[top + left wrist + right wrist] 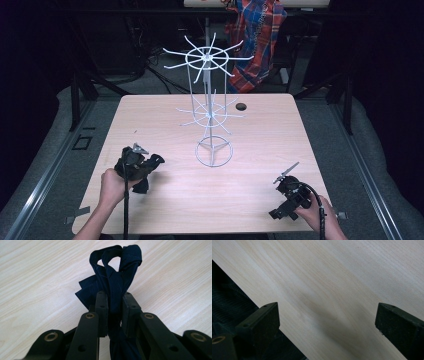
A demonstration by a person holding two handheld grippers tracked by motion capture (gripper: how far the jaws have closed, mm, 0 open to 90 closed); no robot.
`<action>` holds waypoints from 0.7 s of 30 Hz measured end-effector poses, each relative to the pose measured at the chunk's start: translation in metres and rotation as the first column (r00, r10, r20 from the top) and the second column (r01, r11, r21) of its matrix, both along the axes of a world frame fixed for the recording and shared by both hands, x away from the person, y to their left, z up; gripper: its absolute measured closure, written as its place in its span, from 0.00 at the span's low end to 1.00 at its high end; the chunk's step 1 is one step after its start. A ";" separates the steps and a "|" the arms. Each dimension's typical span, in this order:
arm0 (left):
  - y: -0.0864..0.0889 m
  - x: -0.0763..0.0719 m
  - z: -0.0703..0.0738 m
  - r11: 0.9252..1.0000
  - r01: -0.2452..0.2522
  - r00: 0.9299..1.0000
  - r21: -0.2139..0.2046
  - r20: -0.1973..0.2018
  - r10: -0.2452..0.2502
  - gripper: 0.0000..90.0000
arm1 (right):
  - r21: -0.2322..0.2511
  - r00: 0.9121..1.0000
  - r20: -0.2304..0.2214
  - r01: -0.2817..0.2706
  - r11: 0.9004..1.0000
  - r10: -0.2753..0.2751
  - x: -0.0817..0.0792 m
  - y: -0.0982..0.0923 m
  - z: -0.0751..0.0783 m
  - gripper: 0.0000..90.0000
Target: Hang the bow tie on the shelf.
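Your left hand-held gripper (115, 300) clamps the dark cloth (113, 272) at the counter's (165, 115) near left (right hand-held gripper (327, 322) gapes empty); carry its loop toward the wire rack (210, 100).

The desk (165, 210) is evenly lit from above while the room around it sinks into near black. The high view is soft and grainy. In the right gripper view a faint shadow (blurred at its edges) crosses the wood.
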State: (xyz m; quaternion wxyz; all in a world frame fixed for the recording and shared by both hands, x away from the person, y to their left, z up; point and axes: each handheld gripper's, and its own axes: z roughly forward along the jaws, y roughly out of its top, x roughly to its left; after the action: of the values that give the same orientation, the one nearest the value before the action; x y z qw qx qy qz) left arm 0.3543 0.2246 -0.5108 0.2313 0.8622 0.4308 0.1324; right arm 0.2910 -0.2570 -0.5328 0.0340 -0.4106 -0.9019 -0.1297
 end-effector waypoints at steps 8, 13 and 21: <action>-0.002 -0.004 0.006 1.000 0.017 1.000 -0.016 0.023 -0.017 0.87 | 0.001 1.000 0.003 0.006 1.000 -0.006 0.000 0.000 0.000 0.06; -0.005 -0.006 0.010 0.999 0.021 0.999 -0.029 0.039 -0.020 0.87 | 0.003 1.000 0.000 -0.001 1.000 0.001 0.000 -0.001 0.000 0.06; -0.005 -0.007 0.014 0.999 0.025 0.998 -0.047 0.054 -0.023 0.87 | 0.001 1.000 -0.001 0.001 1.000 -0.001 0.000 -0.001 0.000 0.06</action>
State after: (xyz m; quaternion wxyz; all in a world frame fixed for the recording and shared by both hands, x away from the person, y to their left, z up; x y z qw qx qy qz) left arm 0.3469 0.2194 -0.4967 0.2646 0.8577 0.4172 0.1424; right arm 0.2906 -0.2578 -0.5324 0.0347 -0.4110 -0.9017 -0.1297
